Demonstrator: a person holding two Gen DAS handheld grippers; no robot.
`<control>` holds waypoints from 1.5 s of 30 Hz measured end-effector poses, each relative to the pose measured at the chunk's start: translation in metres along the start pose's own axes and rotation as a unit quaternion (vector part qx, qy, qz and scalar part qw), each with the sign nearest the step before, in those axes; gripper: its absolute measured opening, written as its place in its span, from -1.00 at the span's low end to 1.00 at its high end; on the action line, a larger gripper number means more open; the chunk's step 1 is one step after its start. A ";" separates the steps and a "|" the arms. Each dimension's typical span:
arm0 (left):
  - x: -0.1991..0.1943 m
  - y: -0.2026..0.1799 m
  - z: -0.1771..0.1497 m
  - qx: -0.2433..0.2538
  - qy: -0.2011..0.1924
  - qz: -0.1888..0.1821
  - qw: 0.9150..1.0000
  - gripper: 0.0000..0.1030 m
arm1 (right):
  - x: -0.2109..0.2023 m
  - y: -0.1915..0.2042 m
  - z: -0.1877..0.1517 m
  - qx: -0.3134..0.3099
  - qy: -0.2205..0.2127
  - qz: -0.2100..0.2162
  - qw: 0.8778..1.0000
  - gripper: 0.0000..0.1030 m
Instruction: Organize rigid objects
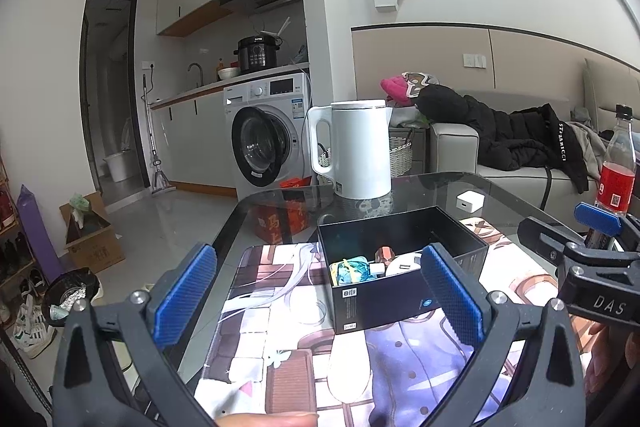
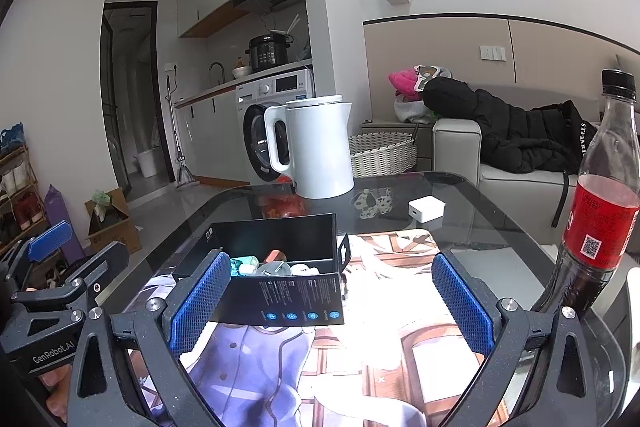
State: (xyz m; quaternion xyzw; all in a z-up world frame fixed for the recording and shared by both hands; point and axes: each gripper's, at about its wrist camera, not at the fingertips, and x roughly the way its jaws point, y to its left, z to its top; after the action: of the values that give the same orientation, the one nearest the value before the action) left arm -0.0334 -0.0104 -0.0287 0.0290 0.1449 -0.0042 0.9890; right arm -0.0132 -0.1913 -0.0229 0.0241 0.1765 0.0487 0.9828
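Note:
A black open box [image 1: 400, 291] sits on a printed mat [image 1: 288, 347] on the glass table; it also shows in the right wrist view [image 2: 288, 299]. Inside lie several small items: a teal one [image 1: 348, 271], a white one [image 1: 402, 263], a reddish one [image 1: 384, 253]. My left gripper [image 1: 320, 295] is open and empty, just in front of the box. My right gripper [image 2: 332, 303] is open and empty, its left finger beside the box's front left corner. A white charger cube [image 2: 426, 207] lies on the bare glass behind the box.
A white kettle [image 1: 356, 147] stands at the table's far edge. A cola bottle [image 2: 600, 211] stands at the right. Beyond are a sofa with clothes [image 1: 520, 147], a wicker basket [image 2: 380, 151], a washing machine [image 1: 264, 143] and a cardboard box [image 1: 92, 239] on the floor.

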 end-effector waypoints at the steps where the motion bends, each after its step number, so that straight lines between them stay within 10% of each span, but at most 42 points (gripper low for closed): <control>1: 0.000 0.000 0.000 0.000 -0.001 0.000 1.000 1.00 | 0.000 0.000 0.000 0.000 0.000 0.000 1.000 0.99; 45: -0.003 0.002 -0.002 -0.008 -0.003 -0.009 1.000 1.00 | 0.005 -0.002 -0.003 0.007 0.007 0.001 1.000 0.99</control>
State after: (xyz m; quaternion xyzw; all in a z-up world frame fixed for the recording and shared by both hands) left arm -0.0369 -0.0081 -0.0297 0.0202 0.1422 -0.0125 0.9896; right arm -0.0095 -0.1923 -0.0274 0.0305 0.1833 0.0488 0.9814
